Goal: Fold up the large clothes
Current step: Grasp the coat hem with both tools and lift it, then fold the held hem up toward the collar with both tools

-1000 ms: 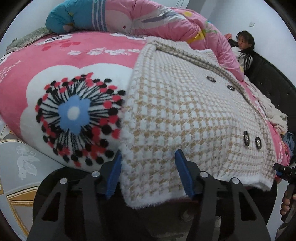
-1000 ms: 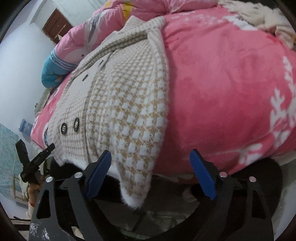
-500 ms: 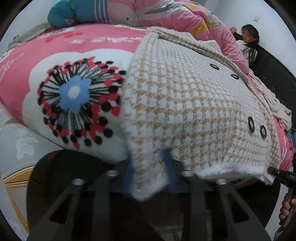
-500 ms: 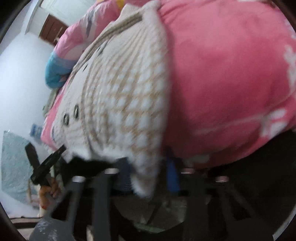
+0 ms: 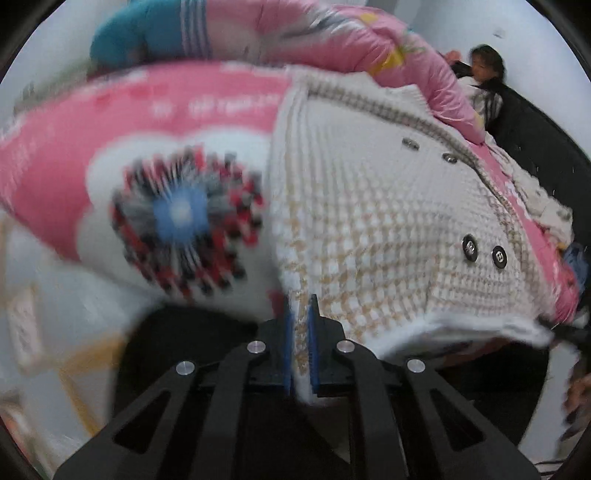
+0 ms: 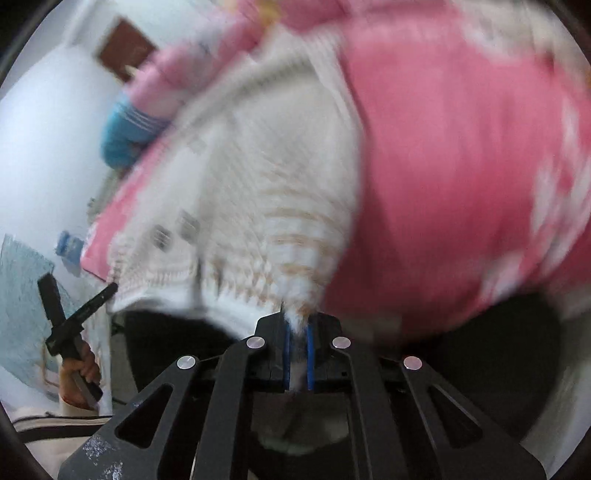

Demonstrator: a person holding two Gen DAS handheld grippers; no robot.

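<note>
On the pink blanket (image 5: 66, 155) of the bed lies the coat (image 5: 369, 206), a white and tan checked one with dark buttons (image 5: 484, 251), spread flat with its front up. Its long axis runs away from both grippers, from the hem at the near edge of the bed up to the collar near the rolled quilt (image 5: 295, 33) at the far side.

The left gripper (image 5: 301, 350) has its jaws closed together on the hem at the left corner of the coat, with the white fluffy edge pinched between the blue pads. The right gripper (image 6: 297, 354) is clamped in the same way on the other hem corner (image 6: 295, 314); this view is much blurred, so I judge the grip mostly from the tuft of fabric that shows between the pads.

So each hand holds one corner of the near edge, and the whole body of the coat lies ahead of them. I think the coming move is to carry the hem forward along this axis toward the collar, both hands being about equally near.

A person (image 5: 484, 74) sits beyond the far corner of the bed.
</note>
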